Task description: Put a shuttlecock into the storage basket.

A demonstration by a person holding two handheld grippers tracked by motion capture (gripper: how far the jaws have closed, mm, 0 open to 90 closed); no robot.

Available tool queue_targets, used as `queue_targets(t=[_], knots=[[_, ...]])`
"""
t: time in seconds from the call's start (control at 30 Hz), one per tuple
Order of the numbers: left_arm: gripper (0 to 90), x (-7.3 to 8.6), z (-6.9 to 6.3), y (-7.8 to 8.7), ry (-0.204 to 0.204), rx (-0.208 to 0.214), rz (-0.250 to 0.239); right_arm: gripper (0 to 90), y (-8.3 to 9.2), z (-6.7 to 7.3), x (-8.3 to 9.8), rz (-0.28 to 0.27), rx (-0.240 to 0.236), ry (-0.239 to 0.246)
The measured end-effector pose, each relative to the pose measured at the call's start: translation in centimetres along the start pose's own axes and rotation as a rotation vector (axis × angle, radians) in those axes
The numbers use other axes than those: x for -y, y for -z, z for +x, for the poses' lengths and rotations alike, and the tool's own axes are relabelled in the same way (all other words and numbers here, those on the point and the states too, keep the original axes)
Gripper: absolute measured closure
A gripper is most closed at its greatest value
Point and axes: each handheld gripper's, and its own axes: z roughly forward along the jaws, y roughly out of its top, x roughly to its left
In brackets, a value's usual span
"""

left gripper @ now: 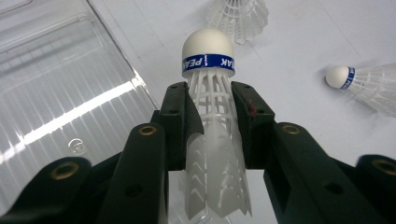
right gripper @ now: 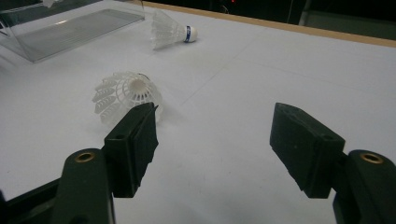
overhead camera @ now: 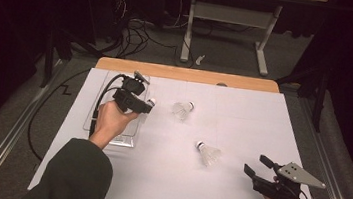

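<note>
- Shuttlecock (left gripper: 208, 60) one is pinched by its plastic skirt in the left tongs (left gripper: 209, 109), held just beside the clear plastic tray (overhead camera: 130, 142), which looks bare so far.
- Two more shuttlecocks (overhead camera: 183, 110) (overhead camera: 208, 153) lie on the bench (overhead camera: 263, 119), judged yet to be collected.
- Right tongs (right gripper: 215, 140) gape wide, holding nothing, near the closer one.

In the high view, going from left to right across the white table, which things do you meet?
Clear plastic tray → left gripper, shut on a white plastic shuttlecock → second white shuttlecock → third white shuttlecock → open right gripper.
</note>
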Motion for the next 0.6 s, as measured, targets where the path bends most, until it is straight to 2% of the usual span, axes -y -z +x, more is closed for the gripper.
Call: queue_targets(t=[0.23,0.6], knots=[[69.0,0.0,0.4,0.7,0.005,-0.015,-0.01,32.6,0.0,0.0,0.0,0.001,-0.001,-0.001],[69.0,0.1,1.5,0.9,0.033,-0.036,-0.013,32.6,0.0,0.0,0.0,0.001,0.0,-0.002]])
